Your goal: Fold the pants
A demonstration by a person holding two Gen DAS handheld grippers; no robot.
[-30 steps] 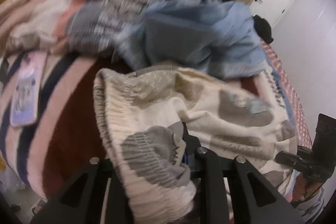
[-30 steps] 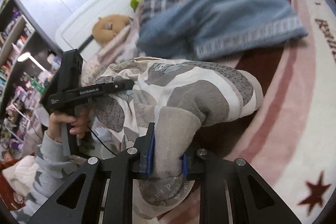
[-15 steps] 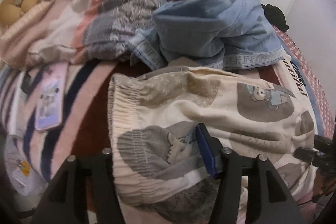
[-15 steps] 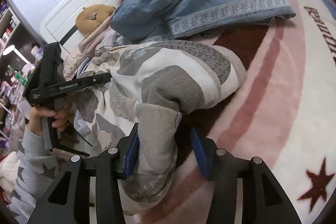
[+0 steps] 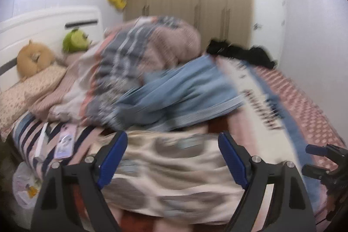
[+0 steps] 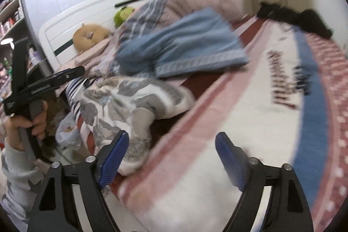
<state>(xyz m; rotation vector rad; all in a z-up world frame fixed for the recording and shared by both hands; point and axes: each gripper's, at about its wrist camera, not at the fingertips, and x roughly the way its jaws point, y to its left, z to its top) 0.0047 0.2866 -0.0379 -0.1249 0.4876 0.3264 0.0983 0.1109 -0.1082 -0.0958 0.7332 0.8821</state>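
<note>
The cream pants with grey patches (image 5: 169, 169) lie folded in a bundle on the bed near its front edge; they also show in the right wrist view (image 6: 132, 101). My left gripper (image 5: 173, 158) is open and empty, raised above the pants. My right gripper (image 6: 171, 158) is open and empty, pulled back, with the grey pant cuff (image 6: 139, 129) lying just beyond its left finger. The left gripper tool shows in the right wrist view (image 6: 45, 82), held in a hand. The right tool's tips show at the left wrist view's right edge (image 5: 324, 158).
A blue garment (image 5: 180, 97) lies behind the pants on a heap of striped bedding (image 5: 130, 58). A phone (image 5: 65, 140) lies at the left of the bed. Black clothes (image 6: 293, 16), soft toys (image 5: 34, 58) and a headboard sit farther back. A plastic bag (image 6: 67, 132) is on the floor.
Both grippers opened fully, let go of the pants and lifted back and up. The pants stayed on the bed.
</note>
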